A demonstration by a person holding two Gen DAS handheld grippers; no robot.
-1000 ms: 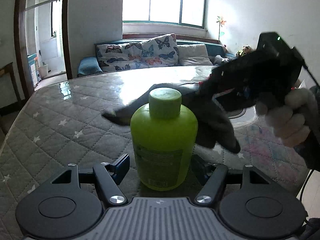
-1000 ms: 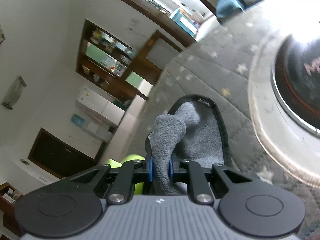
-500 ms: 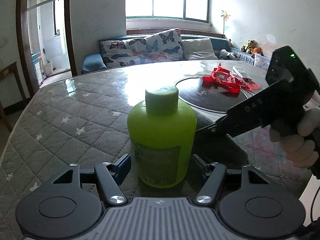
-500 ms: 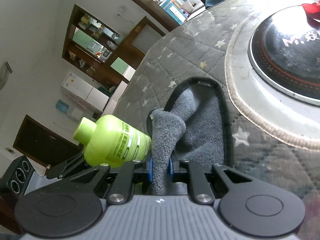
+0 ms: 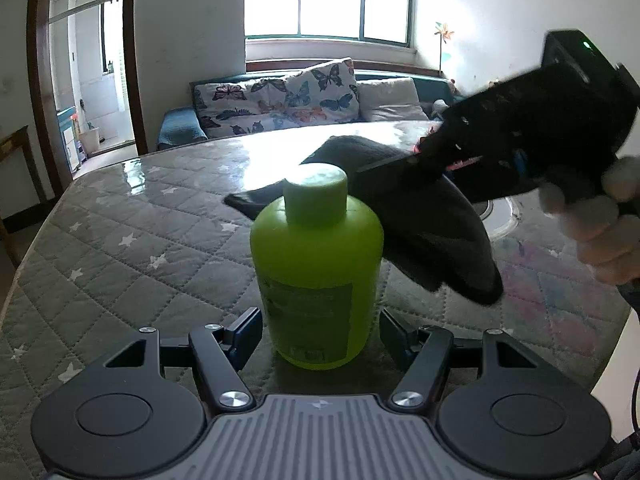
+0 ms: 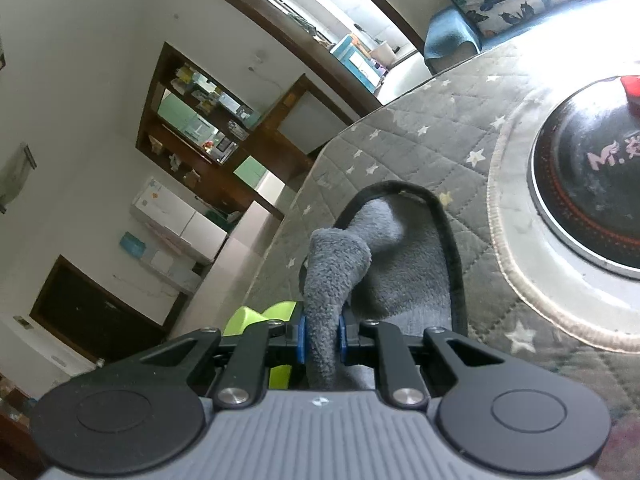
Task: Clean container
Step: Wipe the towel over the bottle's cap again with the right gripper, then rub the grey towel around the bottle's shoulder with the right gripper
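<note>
Here, green bottle (image 5: 316, 268) upright, cap (image 5: 315, 191) up

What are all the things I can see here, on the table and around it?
Bottle: one, lime green with matching cap, upright on the table between the left gripper's fingers.
Cloth: one, grey, dark-edged, held beside the bottle.
Table cover: one, grey quilted with white stars.
Round plate: one, black, set in the table's middle.
Red item: one, on the plate; kind unclear.
Sofa cushions: several, butterfly print, under the window.
Left gripper: black, open around the bottle.
Right gripper: black, shut on the cloth.
Hand: one, holding the right gripper.
</note>
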